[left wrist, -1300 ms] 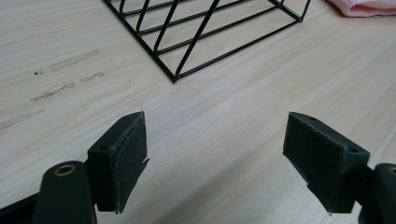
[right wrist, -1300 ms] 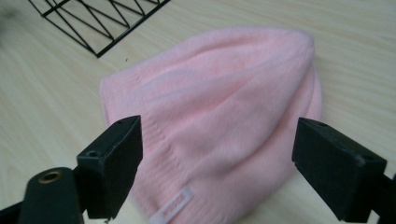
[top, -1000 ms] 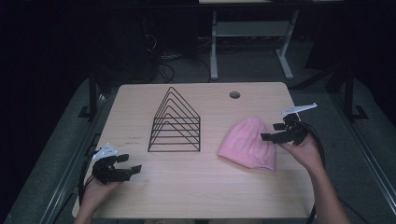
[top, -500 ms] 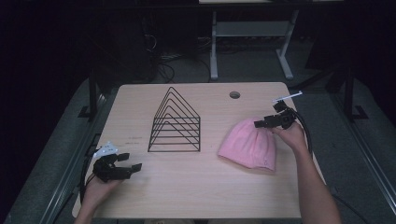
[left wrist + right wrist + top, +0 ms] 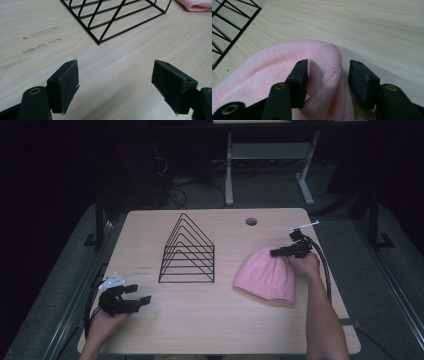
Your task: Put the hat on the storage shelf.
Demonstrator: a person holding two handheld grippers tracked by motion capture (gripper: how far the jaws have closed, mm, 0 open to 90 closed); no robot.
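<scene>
Right gripper [image 5: 328, 75] jaws have just been closing, bunching a fold of the soft pink knit beanie [image 5: 266, 274] on the pale woodgrain table [image 5: 210, 330]'s right side, beside the triangular black wire rack [image 5: 187, 251]. Left gripper [image 5: 115, 82] spread wide, nothing between.

I see a pink knitted beanie [image 5: 265, 275] lying flat on the right half of the worktop [image 5: 210, 325], its rounded crown toward the far edge and its open brim toward me. In the right gripper view its fine ribbed knit [image 5: 274, 72] is bunched into a raised fold at the crown, the rest spreading limp and soft.
</scene>
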